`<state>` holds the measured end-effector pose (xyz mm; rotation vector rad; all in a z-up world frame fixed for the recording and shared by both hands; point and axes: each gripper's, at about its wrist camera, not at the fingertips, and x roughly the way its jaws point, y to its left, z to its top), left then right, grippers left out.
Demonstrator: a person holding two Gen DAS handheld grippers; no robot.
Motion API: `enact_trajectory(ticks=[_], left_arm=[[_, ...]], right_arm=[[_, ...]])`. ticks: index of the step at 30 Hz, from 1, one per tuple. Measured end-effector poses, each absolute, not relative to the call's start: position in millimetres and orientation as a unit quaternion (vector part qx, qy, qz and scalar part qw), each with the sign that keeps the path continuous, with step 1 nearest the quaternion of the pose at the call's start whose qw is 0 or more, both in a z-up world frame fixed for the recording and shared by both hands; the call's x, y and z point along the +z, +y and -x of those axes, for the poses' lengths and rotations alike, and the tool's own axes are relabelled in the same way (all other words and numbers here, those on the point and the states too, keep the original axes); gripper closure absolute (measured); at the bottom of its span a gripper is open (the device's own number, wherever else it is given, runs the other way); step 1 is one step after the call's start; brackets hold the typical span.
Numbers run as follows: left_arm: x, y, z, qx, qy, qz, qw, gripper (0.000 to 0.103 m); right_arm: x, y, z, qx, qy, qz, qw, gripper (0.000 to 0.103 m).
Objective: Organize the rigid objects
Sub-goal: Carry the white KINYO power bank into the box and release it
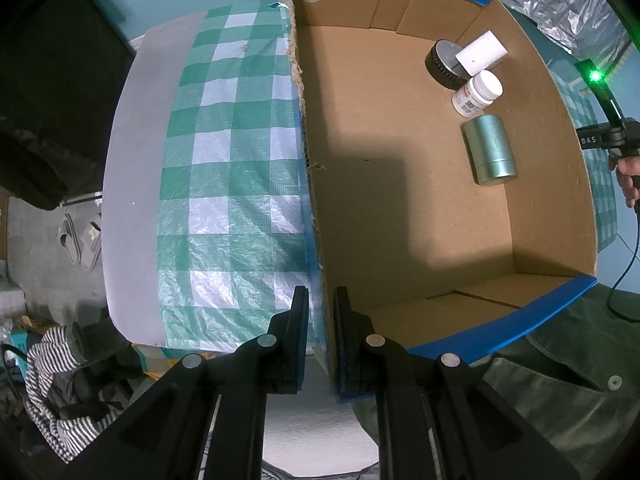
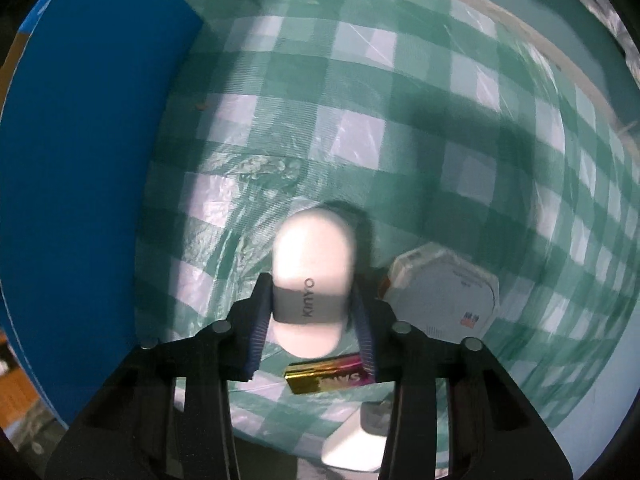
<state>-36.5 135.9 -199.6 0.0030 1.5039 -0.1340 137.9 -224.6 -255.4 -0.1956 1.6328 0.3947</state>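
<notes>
Jaws on white case beside the box

Cardboard box with blue-taped rims stands on the worktop, which is covered by a green-and-white checked cloth. The left gripper points down at the box's ragged near wall; its jaws are drawn in narrow with that wall edge between them, though whether the pads actually press on the cardboard cannot be told from the left wrist view. Inside the box, toward its far right side, lie four things close together: a black round disc, a white tube resting across it, a white pill bottle just beside, and a pale green metal tin on its side next to the bottle.

Outside the box, the right gripper points down at the cloth. Between its jaws sits a white oval case printed "Kinyo", lying on the cloth, and both pads appear to touch its sides. Just beside the case lies a white hexagonal box; a gold-and-pink battery lies near the case's near end, and a white block lies lower still, partly hidden. The blue outer wall of the box rises at the left. A hand grips the right tool's handle.
</notes>
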Motion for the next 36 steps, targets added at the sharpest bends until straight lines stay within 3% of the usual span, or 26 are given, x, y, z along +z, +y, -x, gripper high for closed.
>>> enact_trajectory(ticks=[17,36], left_arm=[[-200,135,37,-0.061,0.683,0.0,0.728,0.091],[-201,133,36,-0.064,0.684,-0.003,0.727,0.091]], right_arm=[[-264,-189,-124,0.194,0.696,0.159,0.673,0.066],[-180,-170,-113,0.255,0.663,0.167,0.683,0.066]])
